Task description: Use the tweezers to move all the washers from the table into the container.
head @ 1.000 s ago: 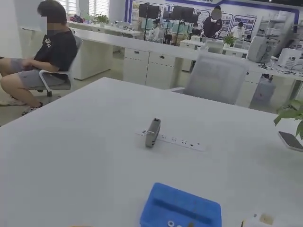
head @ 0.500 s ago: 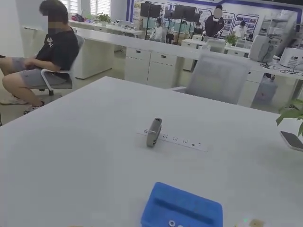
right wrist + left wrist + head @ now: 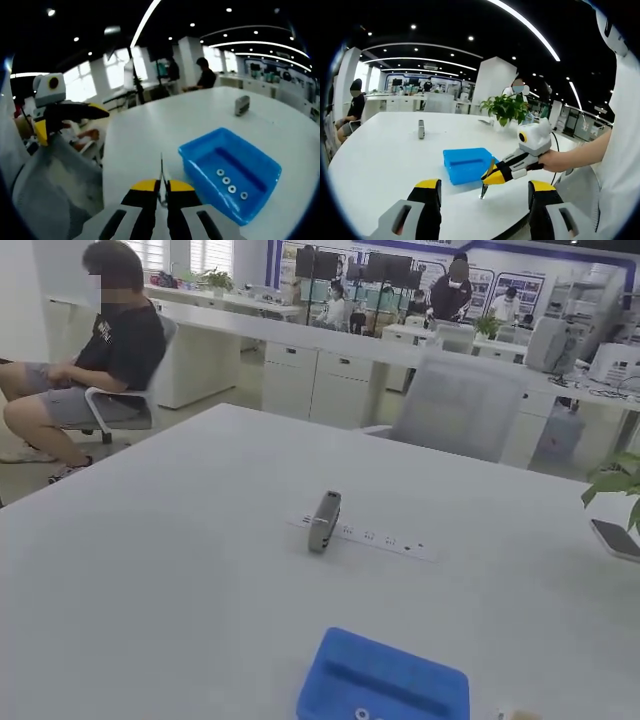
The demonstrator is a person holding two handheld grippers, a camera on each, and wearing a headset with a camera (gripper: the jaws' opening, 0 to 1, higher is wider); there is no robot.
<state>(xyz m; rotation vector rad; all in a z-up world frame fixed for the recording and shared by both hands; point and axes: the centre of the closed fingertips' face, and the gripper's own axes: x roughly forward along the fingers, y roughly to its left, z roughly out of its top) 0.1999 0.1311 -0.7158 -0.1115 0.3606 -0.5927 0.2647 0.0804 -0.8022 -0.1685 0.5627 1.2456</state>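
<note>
The right gripper (image 3: pixel 162 189) is pinched narrow on the tweezers (image 3: pixel 161 169), whose tips point down at the worktop (image 3: pixel 200 570) just beside the blue container (image 3: pixel 200 150), likely ready for a pick. Four washers (image 3: pixel 231 183) lie in a row on the container's floor. The left gripper (image 3: pixel 485 187) hangs spread wide and empty at the worktop's edge, out of the way.

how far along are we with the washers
Done: four washers lie in the blue container. In hand: the right gripper is shut on the tweezers, tips beside the container. To do: I cannot tell whether any washers wait on the table.
</note>
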